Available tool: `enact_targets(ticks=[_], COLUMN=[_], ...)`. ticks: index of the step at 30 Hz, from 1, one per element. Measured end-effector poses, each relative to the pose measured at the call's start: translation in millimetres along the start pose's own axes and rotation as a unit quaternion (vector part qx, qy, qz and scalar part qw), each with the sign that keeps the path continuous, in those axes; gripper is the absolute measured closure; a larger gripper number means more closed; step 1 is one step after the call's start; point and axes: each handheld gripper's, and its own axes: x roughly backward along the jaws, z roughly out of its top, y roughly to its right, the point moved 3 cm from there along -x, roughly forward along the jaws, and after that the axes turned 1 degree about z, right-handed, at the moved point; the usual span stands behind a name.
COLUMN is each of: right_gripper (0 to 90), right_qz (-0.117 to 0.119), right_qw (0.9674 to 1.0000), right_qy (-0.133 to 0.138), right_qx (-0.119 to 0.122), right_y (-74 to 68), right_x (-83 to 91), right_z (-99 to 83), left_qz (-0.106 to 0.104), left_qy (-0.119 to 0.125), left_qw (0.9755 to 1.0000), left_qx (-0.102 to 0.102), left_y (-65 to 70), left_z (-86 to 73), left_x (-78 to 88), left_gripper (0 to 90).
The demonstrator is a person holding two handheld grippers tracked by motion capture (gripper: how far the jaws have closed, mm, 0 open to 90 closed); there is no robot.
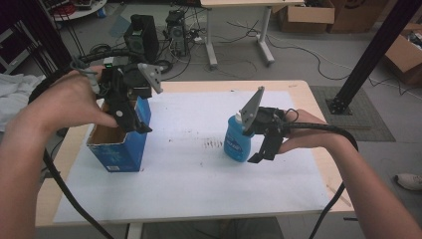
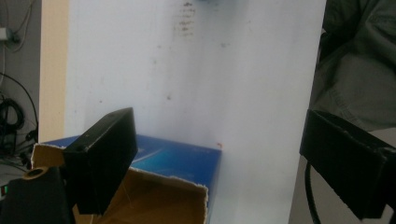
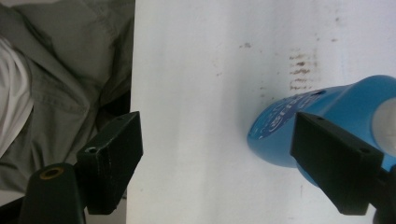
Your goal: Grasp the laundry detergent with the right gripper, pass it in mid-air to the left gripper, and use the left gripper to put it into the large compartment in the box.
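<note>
The left tongs (image 1: 130,115) hang open over the open blue box (image 1: 119,149) at the bench's (image 1: 199,199) left; the right tongs (image 1: 261,144), open, stand beside the upright blue bottle (image 1: 235,142), which a careless nudge could topple

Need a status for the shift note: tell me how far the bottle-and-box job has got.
Done: the blue bottle stands upright on the white sheet. In hand: nothing; the right hand-held gripper is open beside it, the left hand-held gripper open over the open blue box. Left: likely boxing the bottle.

Dim, soft, even light; slight blur, faint shadows.
</note>
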Motion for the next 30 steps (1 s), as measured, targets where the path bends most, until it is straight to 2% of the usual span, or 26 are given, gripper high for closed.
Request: enact_targets(ticks=[6,10,14,15,16,19,21,24,30], right_gripper=[16.9,16.3,16.1,16.1,16.1,15.8,15.8,15.3,15.3], right_qz=[-0.020,-0.035,-0.051,-0.051,-0.060,-0.072,-0.074,-0.092,-0.112], right_qw=[0.9989,0.9963,0.9918,0.9918,0.9884,0.9828,0.9816,0.9767,0.9686], right_qy=[0.043,0.078,0.117,0.117,0.139,0.169,0.174,0.188,0.210], right_qx=[-0.004,-0.005,-0.009,-0.009,-0.012,-0.024,-0.028,-0.045,-0.070], right_y=[2.0,3.7,4.6,4.6,5.0,6.5,7.0,10.4,16.2], right_x=[7.6,13.8,21.7,21.7,25.7,30.3,31.1,32.2,28.5], right_z=[-8.7,-15.4,-24.0,-24.0,-29.6,-39.0,-42.4,-56.5,-74.9], left_qz=[-0.002,-0.002,-0.001,-0.001,-0.002,-0.002,-0.003,-0.004,-0.004], left_qy=[-0.002,-0.001,0.000,0.000,-0.001,-0.001,-0.001,-0.002,0.000], left_qw=[1.0000,1.0000,1.0000,1.0000,1.0000,1.0000,1.0000,1.0000,1.0000], left_qx=[-0.003,-0.002,-0.003,-0.003,-0.003,-0.003,-0.002,-0.004,-0.006], left_y=[-1.7,-2.6,-2.6,-2.6,-2.6,-2.8,-2.9,-2.6,-2.4], left_z=[2.8,4.2,5.6,5.6,6.0,6.6,7.2,8.2,9.5], left_x=[-3.8,-3.2,-3.0,-3.0,-3.6,-3.9,-4.0,-4.9,-5.4], left_gripper=[11.9,11.8,11.8,11.8,11.8,11.8,11.8,11.8,11.8])
